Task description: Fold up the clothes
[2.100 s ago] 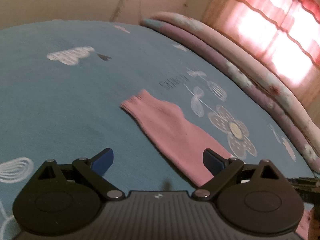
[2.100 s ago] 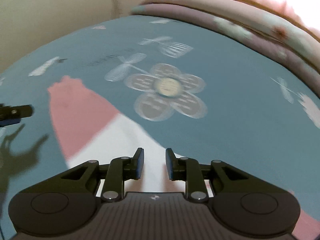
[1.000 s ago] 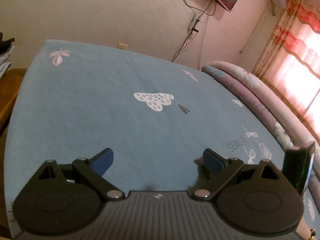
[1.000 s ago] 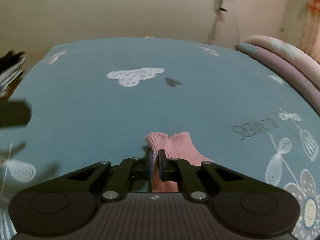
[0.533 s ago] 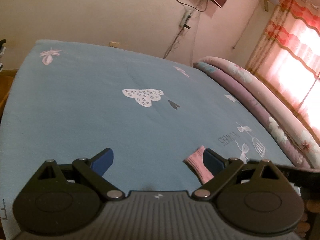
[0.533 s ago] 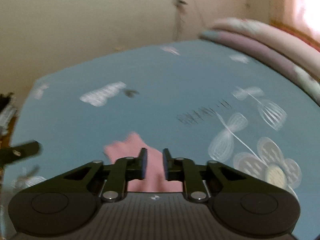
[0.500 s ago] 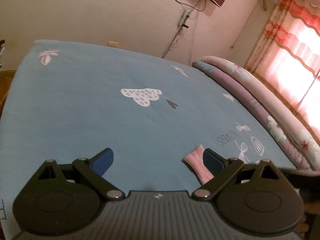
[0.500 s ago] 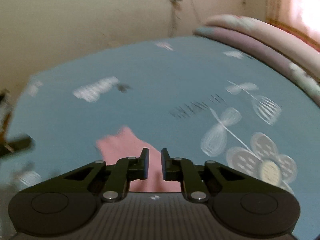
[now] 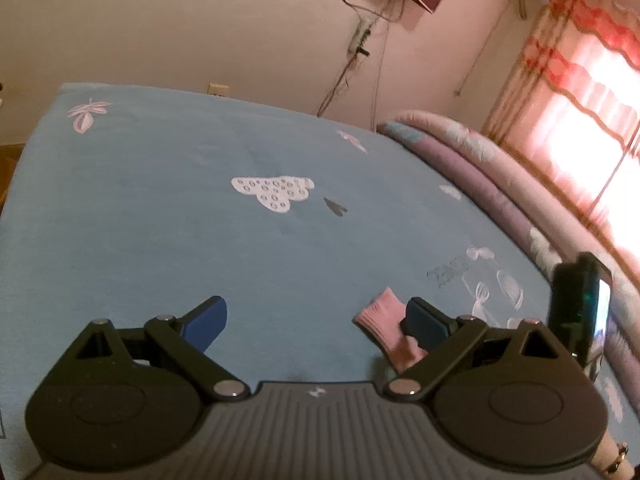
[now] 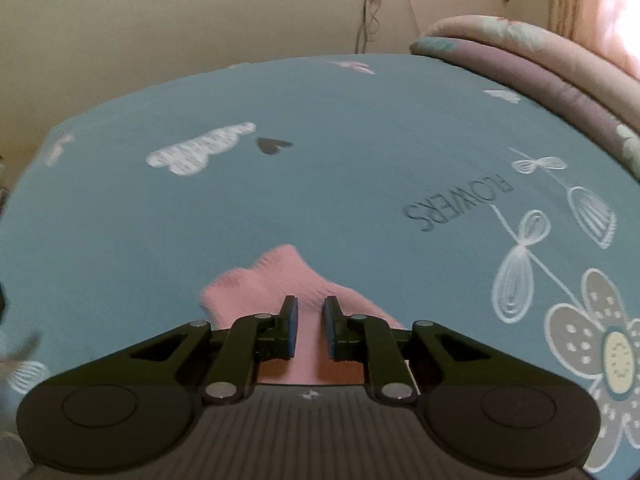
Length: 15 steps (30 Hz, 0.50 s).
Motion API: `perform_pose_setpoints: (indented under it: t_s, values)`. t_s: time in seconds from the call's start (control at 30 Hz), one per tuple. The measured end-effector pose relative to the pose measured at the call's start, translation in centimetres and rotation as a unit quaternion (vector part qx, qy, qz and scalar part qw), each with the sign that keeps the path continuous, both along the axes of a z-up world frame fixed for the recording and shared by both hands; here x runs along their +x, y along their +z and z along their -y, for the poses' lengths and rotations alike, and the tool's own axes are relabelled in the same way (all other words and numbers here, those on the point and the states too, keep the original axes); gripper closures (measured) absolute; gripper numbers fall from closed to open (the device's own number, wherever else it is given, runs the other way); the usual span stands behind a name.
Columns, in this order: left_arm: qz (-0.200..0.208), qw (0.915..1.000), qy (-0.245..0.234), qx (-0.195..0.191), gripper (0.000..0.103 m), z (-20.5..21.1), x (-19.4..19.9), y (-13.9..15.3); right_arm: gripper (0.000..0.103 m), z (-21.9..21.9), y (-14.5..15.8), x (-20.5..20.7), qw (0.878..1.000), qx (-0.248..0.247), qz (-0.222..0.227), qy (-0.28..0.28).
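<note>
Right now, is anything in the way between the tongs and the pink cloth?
Nothing visible is. The right tongs hang just above the pink cloth, slightly apart after just opening, and only the bare blue sheet lies around it.

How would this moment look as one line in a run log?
right gripper: jaws just opening, released pink garment | left gripper: open, empty | surface: blue bedsheet

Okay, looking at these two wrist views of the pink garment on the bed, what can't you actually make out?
- Pink garment, right wrist view: its near part is hidden behind the right gripper, so its overall shape and fold are unknown.
- Same garment, left wrist view: only the cuff end shows past the left gripper.
- Right gripper's jaws have just been opening; no pad visibly presses cloth.
</note>
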<state>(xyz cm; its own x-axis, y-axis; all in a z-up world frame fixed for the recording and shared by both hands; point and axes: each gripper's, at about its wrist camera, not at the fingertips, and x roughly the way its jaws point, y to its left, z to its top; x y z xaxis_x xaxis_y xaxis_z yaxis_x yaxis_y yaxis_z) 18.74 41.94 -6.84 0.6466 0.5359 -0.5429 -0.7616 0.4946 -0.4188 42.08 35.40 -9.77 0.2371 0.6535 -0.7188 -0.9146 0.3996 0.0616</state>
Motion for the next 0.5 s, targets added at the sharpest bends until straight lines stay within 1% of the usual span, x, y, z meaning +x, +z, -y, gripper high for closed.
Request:
perform_pose_setpoints:
  t_s: [0.03,0.07,0.17,0.23,0.3,0.37,0.43,0.47,0.5]
  values:
    - [0.004,1.0,0.008,-0.001,0.007,-0.1,-0.3,0.0,0.085,0.6,0.5,-0.1,1.0,0.012,-0.01,0.0]
    - [0.007,0.9998,0.017,-0.003,0.007,-0.3,-0.6,0.0,0.085,1.1,0.7,-0.3,1.0,0.013,-0.014,0.0]
    - [0.018,0.9992,0.033,-0.014,0.007,-0.7,-1.2,-0.1,0.085,1.8,0.6,-1.1,1.0,0.003,-0.024,0.012]
    - [0.02,0.9993,0.027,-0.015,0.007,-0.6,-1.2,0.0,0.085,0.9,-0.3,-1.7,1.0,-0.013,-0.013,0.016]
    - [0.019,0.9996,0.022,-0.008,0.007,-0.4,-1.0,0.2,0.085,-0.2,-0.9,-1.9,1.0,-0.001,-0.007,0.008]
    - [0.017,0.9997,0.018,-0.002,0.007,-0.1,-0.8,0.3,0.084,-1.3,-1.0,-1.7,1.0,0.006,-0.011,-0.003]
    - [0.014,0.9998,0.01,0.001,0.007,-0.1,-0.5,0.4,0.084,-1.3,-0.2,-1.1,0.999,0.002,-0.037,-0.011]
    - [0.014,0.9999,0.008,0.0,0.007,-0.1,-0.4,0.4,0.084,-0.5,0.7,-1.0,0.999,0.006,-0.042,-0.008]
    - [0.014,0.9999,0.006,-0.001,0.007,-0.1,-0.3,0.4,0.08,0.4,1.7,-0.9,0.999,0.01,-0.045,-0.006]
